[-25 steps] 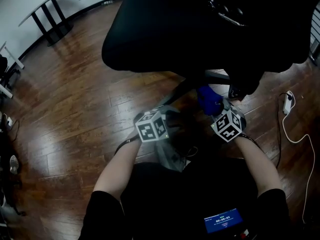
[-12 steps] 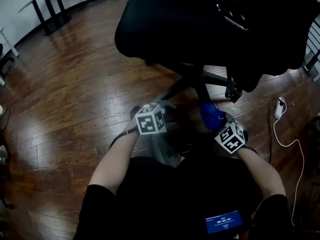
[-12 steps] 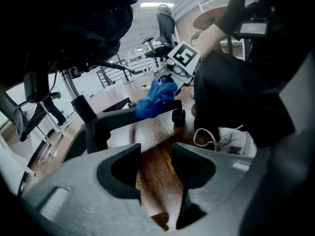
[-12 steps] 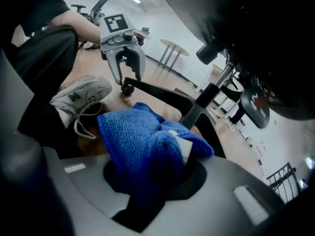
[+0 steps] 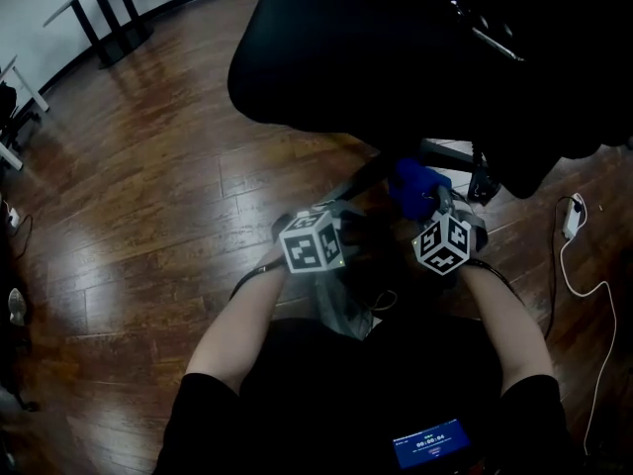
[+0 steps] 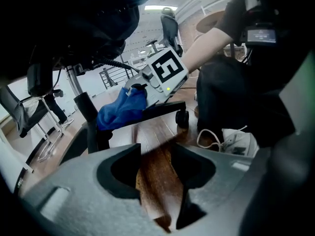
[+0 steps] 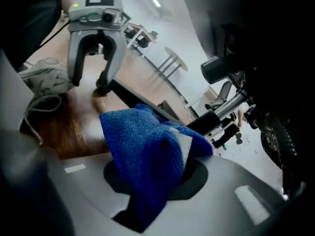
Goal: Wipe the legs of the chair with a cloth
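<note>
The black office chair (image 5: 396,47) fills the top of the head view. One of its legs (image 6: 162,109) runs low over the wood floor to a caster (image 6: 182,118). My right gripper (image 5: 430,206) is shut on a blue cloth (image 5: 415,184), which lies bunched against that leg near the central column (image 6: 81,104). The cloth (image 7: 147,151) fills the right gripper view. My left gripper (image 5: 341,224) hovers just left of it, close to the floor. Its jaws (image 6: 156,154) are slightly apart, with only floor between them.
A white cable and power strip (image 5: 572,216) lie on the floor at right. A table's dark legs (image 5: 99,18) stand far left. A pale shoe-like thing with a white cord (image 6: 236,141) sits by my legs. More chairs (image 6: 170,26) stand farther off.
The right gripper drew the blue cloth back toward me along the leg, then pushed it forward again toward the chair's column. The left gripper has stayed put.
</note>
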A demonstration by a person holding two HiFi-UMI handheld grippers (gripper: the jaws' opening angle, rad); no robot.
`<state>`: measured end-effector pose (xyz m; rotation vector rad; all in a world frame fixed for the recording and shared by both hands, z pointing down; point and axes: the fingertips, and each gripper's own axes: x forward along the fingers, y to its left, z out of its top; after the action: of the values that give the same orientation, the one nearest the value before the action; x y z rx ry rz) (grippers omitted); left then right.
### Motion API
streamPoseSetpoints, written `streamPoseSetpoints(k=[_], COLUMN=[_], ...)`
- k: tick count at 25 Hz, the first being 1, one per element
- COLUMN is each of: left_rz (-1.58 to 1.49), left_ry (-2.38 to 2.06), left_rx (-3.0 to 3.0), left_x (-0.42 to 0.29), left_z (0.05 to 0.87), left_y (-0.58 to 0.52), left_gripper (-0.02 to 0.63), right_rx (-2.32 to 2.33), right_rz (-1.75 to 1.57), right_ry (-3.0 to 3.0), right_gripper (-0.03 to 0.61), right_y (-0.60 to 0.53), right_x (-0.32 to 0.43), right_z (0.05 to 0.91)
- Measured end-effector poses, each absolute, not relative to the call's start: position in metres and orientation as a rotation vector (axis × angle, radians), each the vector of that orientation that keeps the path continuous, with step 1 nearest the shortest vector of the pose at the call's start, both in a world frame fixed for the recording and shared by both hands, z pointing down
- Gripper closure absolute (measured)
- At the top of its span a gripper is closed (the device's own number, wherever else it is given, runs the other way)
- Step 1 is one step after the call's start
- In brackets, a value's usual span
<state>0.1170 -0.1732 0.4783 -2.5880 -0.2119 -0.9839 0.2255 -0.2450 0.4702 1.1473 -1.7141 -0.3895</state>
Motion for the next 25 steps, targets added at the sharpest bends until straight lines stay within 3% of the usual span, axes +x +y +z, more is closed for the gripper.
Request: streamPoseSetpoints(k=[11,25], left_rz=[-0.990,-0.948], left_ry=[-0.242,-0.203], left_rx=[-2.542,-2.602], left_x=[0.114,0.118], left_z=[0.469,0.472], left_y=[-0.158,-0.172], left_gripper=[0.428,0.428], right_rx=[0.839,0.889], right_rz=[-0.173,-0.445], right_ry=[-1.713,-1.540], right_gripper=[0.503,0.494], right_y=[-0.070,-0.249], right_x=[0.248,0.215], right_z=[0.516,0.489])
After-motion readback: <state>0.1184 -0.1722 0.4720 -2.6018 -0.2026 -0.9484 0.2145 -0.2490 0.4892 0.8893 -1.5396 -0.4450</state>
